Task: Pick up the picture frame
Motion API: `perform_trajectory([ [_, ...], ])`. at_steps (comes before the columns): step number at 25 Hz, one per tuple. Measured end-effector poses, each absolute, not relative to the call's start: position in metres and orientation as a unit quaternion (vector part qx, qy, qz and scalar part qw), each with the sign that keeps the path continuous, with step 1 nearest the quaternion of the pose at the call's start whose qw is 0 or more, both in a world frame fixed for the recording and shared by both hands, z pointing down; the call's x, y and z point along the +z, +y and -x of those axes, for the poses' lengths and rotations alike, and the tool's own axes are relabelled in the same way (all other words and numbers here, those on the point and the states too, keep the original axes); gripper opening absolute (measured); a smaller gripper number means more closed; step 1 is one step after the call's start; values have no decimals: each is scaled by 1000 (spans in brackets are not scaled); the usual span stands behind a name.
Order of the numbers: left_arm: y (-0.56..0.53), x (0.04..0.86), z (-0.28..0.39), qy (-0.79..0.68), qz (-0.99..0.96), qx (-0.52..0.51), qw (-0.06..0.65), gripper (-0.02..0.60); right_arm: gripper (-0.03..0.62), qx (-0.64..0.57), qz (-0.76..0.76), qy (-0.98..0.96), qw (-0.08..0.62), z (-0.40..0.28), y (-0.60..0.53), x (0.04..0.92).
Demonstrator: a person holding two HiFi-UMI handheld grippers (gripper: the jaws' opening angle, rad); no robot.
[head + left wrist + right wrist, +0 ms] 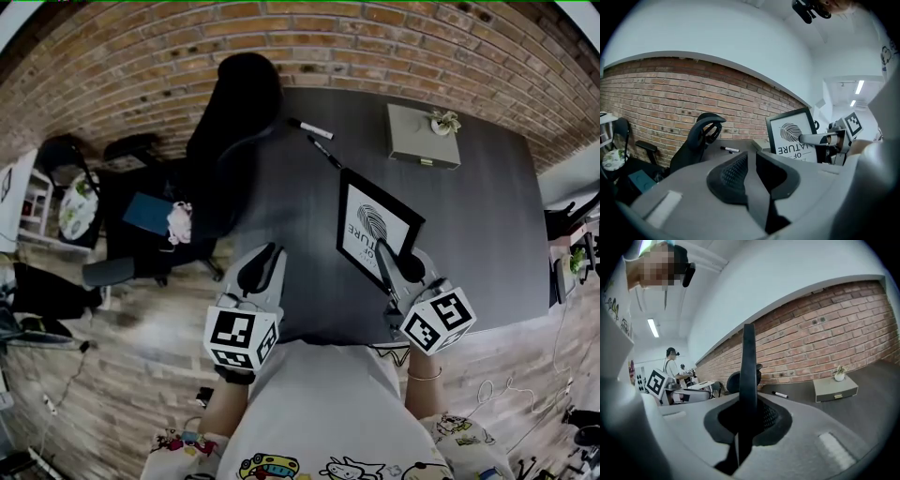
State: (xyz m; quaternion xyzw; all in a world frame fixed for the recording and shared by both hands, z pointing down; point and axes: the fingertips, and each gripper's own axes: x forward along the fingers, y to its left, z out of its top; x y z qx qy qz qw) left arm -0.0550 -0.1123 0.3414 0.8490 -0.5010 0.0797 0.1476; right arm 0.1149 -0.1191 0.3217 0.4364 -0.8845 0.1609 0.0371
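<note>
Right gripper (394,269) is clamped on the near edge of the picture frame (372,223), which looks lifted and tilted above the desk (487,225). The pickup seems nearly done, so the next job is a firm, steady hold. Left gripper (259,272) hangs empty at the desk's near edge, jaws slightly apart, and there's bare desk below, with the box (424,136) at the desk's far side.

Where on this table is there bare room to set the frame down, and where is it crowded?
Bare: the right stretch of the table, from the grey box to the near edge, right of the picture frame held by the right gripper. Also bare: the left part between the markers and the left gripper. Crowded: the far edge, with markers and box.
</note>
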Motion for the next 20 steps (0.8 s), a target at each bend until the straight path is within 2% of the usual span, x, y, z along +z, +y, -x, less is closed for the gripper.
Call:
perform_trajectory([
  [7, -115, 341, 57, -490, -856, 79, 145, 54, 12, 117, -467, -874, 64, -116, -117, 318],
  [20, -116, 345, 53, -480, -861, 88, 142, 15, 12, 119, -481, -865, 76, -123, -110, 323],
])
